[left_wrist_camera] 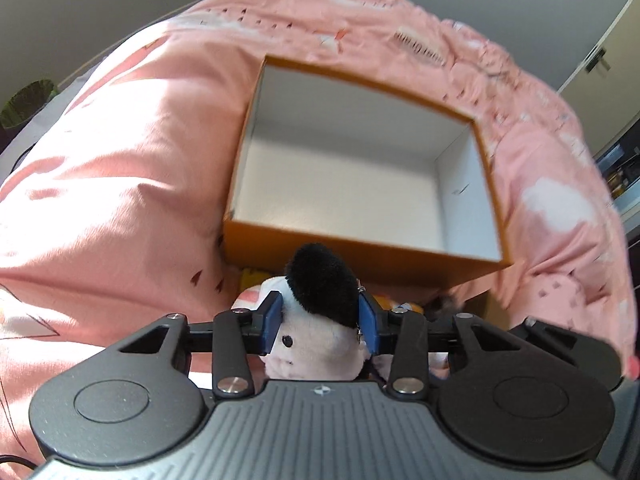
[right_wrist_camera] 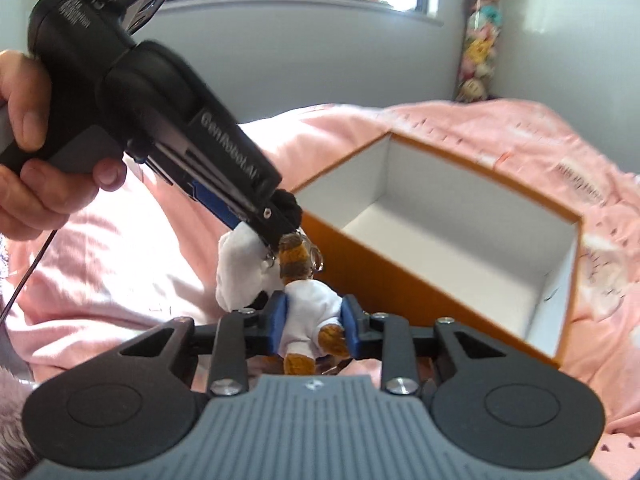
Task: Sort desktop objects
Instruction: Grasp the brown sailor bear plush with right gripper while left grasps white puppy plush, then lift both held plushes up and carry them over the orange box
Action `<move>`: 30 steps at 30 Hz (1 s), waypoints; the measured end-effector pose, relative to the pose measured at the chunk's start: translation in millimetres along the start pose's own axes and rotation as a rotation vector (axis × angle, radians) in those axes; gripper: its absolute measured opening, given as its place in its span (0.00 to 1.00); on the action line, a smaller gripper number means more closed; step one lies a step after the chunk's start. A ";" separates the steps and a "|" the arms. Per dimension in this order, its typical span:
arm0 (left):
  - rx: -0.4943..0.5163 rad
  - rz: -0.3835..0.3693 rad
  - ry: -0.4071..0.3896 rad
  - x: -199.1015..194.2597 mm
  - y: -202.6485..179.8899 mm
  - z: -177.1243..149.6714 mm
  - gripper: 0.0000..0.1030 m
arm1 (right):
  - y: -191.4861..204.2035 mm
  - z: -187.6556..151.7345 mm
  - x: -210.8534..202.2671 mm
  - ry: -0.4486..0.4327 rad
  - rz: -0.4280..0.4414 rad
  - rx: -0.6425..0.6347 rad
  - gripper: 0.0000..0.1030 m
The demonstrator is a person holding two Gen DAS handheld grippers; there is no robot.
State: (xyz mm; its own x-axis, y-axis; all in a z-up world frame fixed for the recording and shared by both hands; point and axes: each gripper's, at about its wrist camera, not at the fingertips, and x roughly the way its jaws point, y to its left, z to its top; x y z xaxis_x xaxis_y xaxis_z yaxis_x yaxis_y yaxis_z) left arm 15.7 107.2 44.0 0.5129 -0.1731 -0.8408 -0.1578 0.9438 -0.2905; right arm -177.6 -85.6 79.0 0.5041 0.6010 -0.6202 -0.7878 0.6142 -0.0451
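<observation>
left gripper [left_wrist_camera: 320, 320], black body with blue pads, closed on a small white plush toy with a black fuzzy ear [left_wrist_camera: 320, 312], pads pressing both flanks of the soft head, one bead eye facing the camera. same gripper in the right wrist view, gripped by a bare hand [right_wrist_camera: 28, 136] at upper left, angled down, the white plush dangling from its tip just above the other toy. right gripper [right_wrist_camera: 316, 328], same build, narrowed onto a small brown teddy figure in a white jacket [right_wrist_camera: 310, 308], blue pads against the jacket sides, brown legs hanging below, metal keyring loop at the head. both toys clear of the bedding, close together, touching or nearly so; cannot tell which. open rectangular cardboard box, orange outside and white inside [left_wrist_camera: 360, 252], just beyond the left gripper's toy, resting on a rumpled pink printed duvet [left_wrist_camera: 120, 160]; in the right wrist view, box [right_wrist_camera: 400, 272] to the right of both toys, near wall beside the teddy. yellow and pink soft shapes [left_wrist_camera: 250, 280] low between box front and left gripper, too hidden to identify. hanging column of small plush toys [right_wrist_camera: 480, 36] in the far room corner. dark green wastebasket [left_wrist_camera: 28, 102] at far left on the floor.
</observation>
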 end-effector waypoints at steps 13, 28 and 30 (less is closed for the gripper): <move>0.163 0.030 -0.142 -28.0 -44.3 17.5 0.05 | -36.2 15.2 -37.8 -0.146 -0.115 0.111 0.29; 0.572 0.096 0.087 10.4 -60.5 -8.7 0.20 | -72.2 -45.0 -38.0 0.102 -0.161 0.213 0.09; 0.629 0.109 0.125 15.3 -60.2 -17.6 0.22 | -72.5 -53.0 -33.0 0.146 -0.146 0.221 0.09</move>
State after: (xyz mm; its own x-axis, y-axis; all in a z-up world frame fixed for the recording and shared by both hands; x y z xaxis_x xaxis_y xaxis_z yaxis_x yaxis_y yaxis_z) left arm 18.2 42.8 40.6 0.4142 -0.0630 -0.9080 0.3407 0.9358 0.0905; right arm -155.9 -177.1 61.2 0.5375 0.4281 -0.7266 -0.6064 0.7949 0.0198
